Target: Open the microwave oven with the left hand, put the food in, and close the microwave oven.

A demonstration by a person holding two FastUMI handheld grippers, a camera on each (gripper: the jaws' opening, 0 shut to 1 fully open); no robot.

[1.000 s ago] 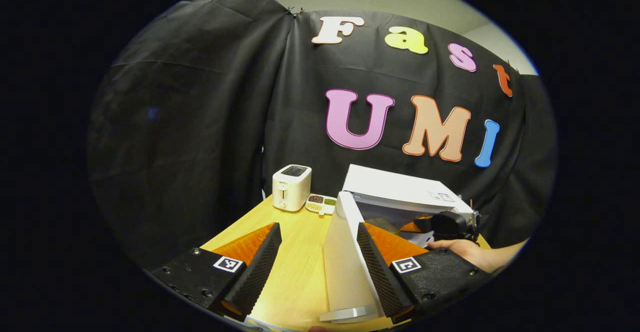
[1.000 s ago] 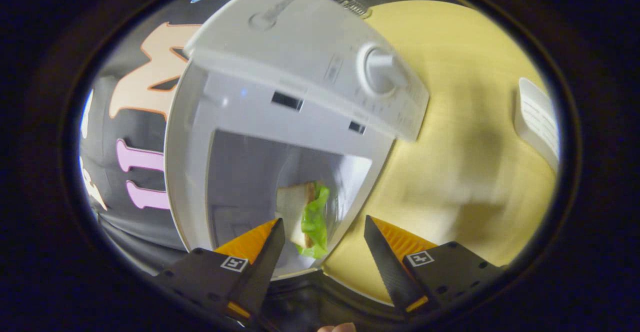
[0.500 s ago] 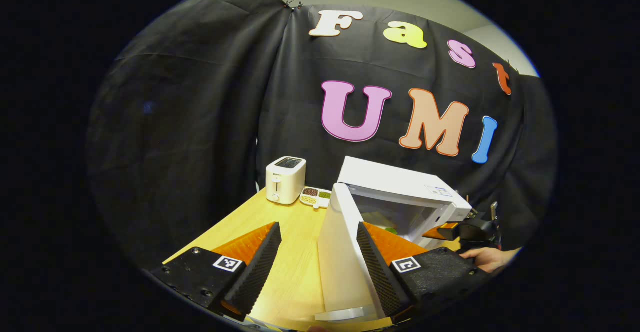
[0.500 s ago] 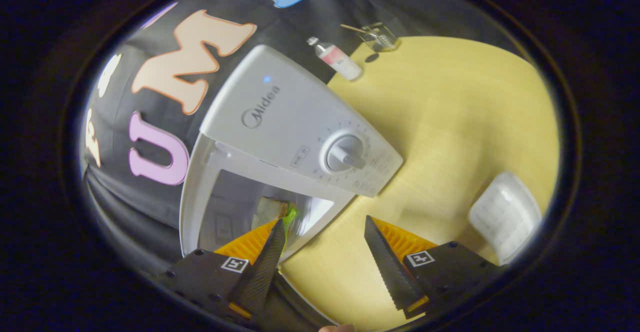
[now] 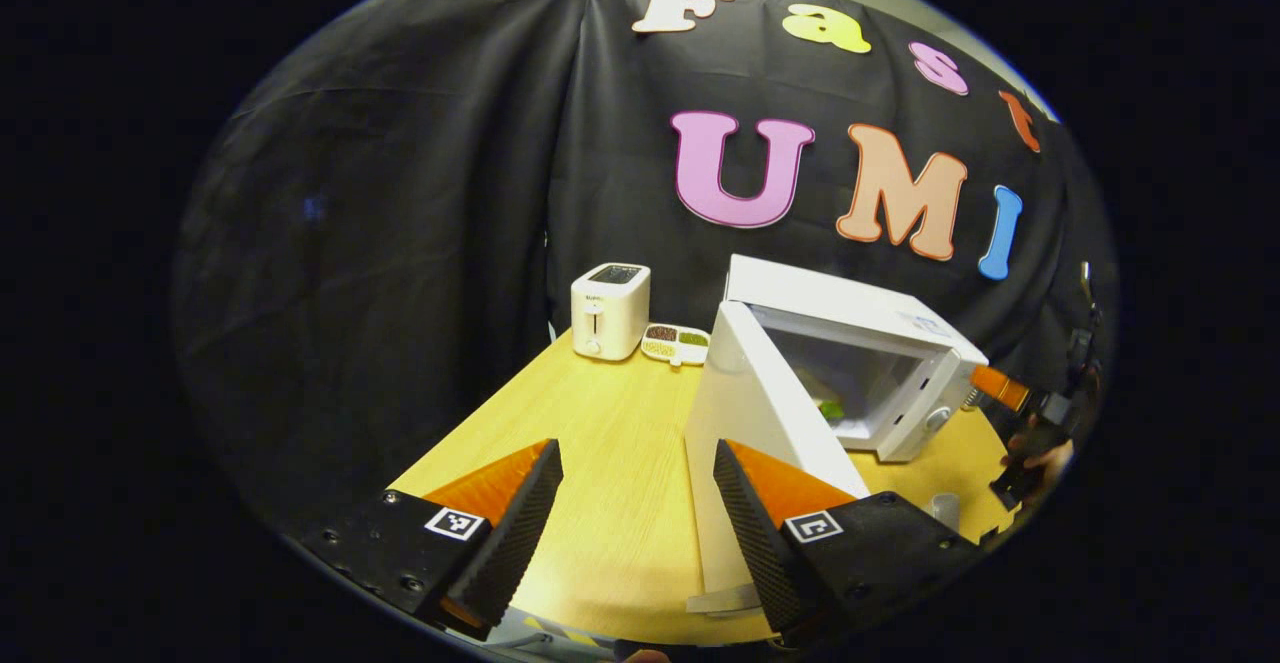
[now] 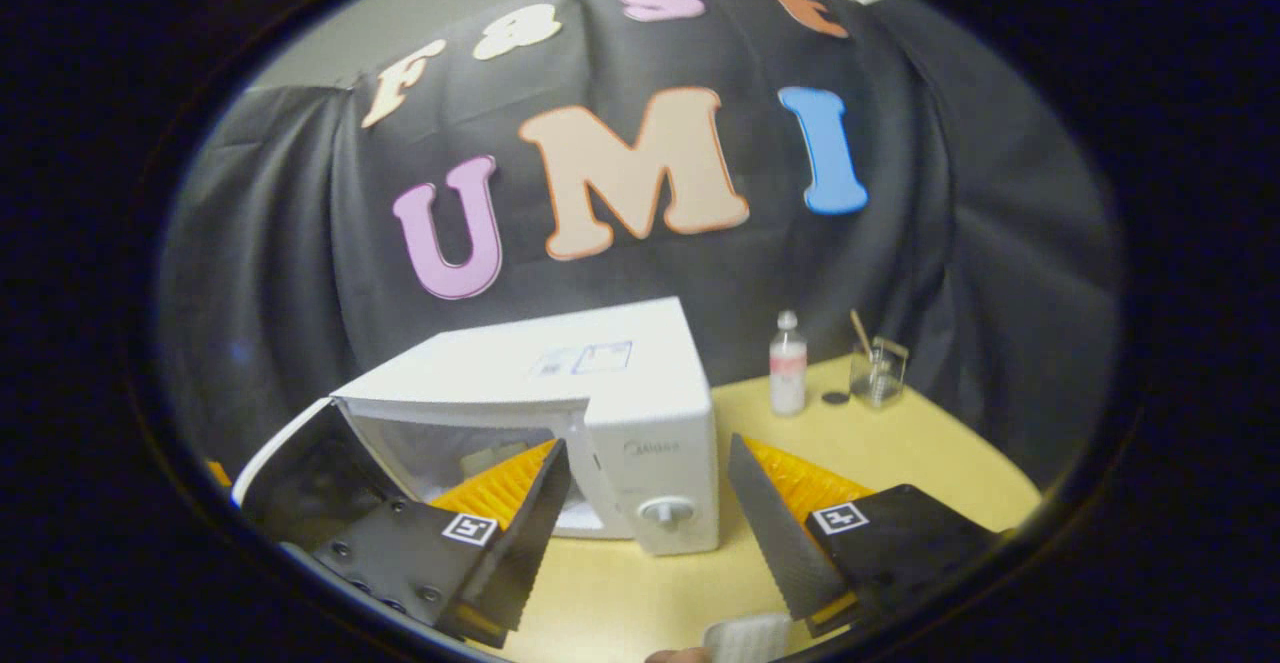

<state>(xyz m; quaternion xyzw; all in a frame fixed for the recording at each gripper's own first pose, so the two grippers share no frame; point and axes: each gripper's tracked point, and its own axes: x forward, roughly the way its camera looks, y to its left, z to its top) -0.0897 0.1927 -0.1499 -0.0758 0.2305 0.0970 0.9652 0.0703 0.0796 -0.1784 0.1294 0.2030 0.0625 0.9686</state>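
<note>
Microwave oven (image 6: 640, 393) door (image 5: 745, 443) open; food (image 5: 830, 409) (possibly a sandwich) inside. Left gripper (image 5: 632, 503) and right gripper (image 6: 648, 508): jaws open, empty, above the surface (image 5: 600, 463).

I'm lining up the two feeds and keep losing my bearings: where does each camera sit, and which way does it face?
Left gripper view: rides the left gripper, facing the microwave door's outer side, toaster beyond.
Right gripper view: rides the right gripper, facing the microwave front, bottle beside it.
Shared: the open microwave on the table.
</note>
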